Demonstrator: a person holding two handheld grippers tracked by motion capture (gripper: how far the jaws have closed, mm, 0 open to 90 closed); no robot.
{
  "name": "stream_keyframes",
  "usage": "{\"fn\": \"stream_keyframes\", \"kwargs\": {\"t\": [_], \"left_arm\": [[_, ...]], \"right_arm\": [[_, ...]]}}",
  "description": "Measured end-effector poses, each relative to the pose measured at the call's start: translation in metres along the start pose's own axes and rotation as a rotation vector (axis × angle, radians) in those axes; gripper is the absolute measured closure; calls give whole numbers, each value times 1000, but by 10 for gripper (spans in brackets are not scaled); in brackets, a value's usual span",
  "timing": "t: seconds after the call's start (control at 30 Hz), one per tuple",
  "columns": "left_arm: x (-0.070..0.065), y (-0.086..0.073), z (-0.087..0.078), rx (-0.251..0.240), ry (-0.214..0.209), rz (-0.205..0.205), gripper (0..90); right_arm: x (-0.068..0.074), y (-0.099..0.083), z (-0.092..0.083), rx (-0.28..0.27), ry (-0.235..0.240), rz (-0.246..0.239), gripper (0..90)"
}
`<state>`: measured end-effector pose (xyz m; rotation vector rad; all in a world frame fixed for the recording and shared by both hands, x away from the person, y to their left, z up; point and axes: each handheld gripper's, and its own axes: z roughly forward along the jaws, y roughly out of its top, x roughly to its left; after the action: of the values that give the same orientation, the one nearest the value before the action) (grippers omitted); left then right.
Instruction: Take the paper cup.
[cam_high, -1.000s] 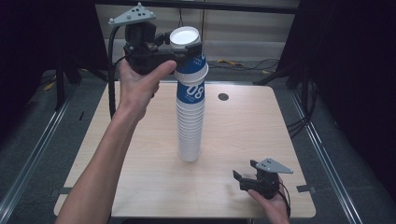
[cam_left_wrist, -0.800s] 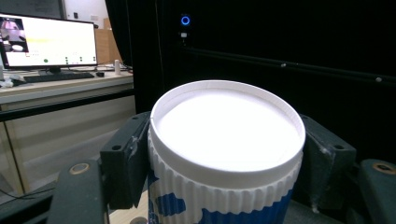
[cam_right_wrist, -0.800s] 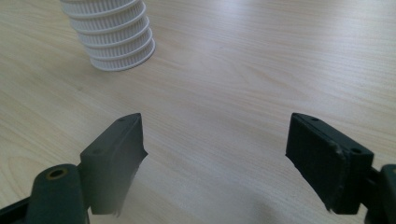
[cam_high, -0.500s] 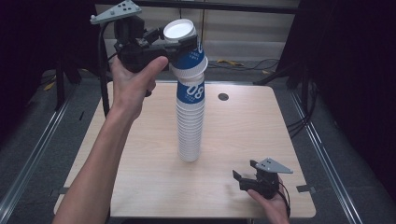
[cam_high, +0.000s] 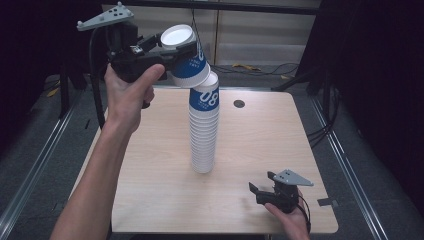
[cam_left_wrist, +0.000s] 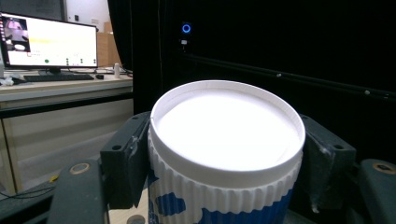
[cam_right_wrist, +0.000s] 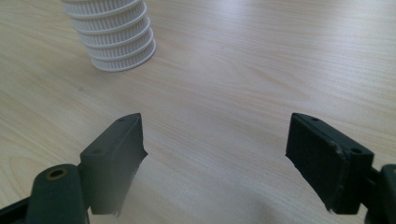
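The person's left forearm (cam_high: 100, 165) rises steeply from the bottom edge of the high view, its hand (cam_high: 127, 92) wrapped round the left gripper (cam_high: 172, 50) held high above the far side, jaws pointing right and clamped on the sides of a cup (cam_high: 187, 57). The right hand (cam_high: 290, 215) lies low at the near right corner. It holds the right gripper (cam_high: 261, 191) level, jaws spread wide apart and pointing left.

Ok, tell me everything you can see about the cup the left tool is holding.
The paper cup is white inside, with a rolled rim, a ribbed white band beneath and a blue printed body. It looks empty. The left tool clamps it just below the rim, tilted, its base at the top of the cup stack on the table.
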<state>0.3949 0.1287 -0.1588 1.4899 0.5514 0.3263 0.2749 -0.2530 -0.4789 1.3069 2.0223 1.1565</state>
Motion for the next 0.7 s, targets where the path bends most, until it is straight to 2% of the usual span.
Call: {"fn": "stream_keyframes", "kwargs": {"t": [0.3,0.4,0.5,0.57,0.7], "left_arm": [[4,-11,-15,5,0,-14,280],[6,-14,-23,-19,10,-21,280],[8,-18,-29,-14,0,-35,280],[8,-21,-32,-8,17,-24,280],[11,-28,-41,-8,23,-29,280]], "right_arm": [[0,0,1,1,0,-2,190],[1,0,0,3,-1,-5,190],[1,0,0,2,1,-5,190],[1,0,0,4,2,-4,190],[2,0,1,5,6,-6,190]]}}
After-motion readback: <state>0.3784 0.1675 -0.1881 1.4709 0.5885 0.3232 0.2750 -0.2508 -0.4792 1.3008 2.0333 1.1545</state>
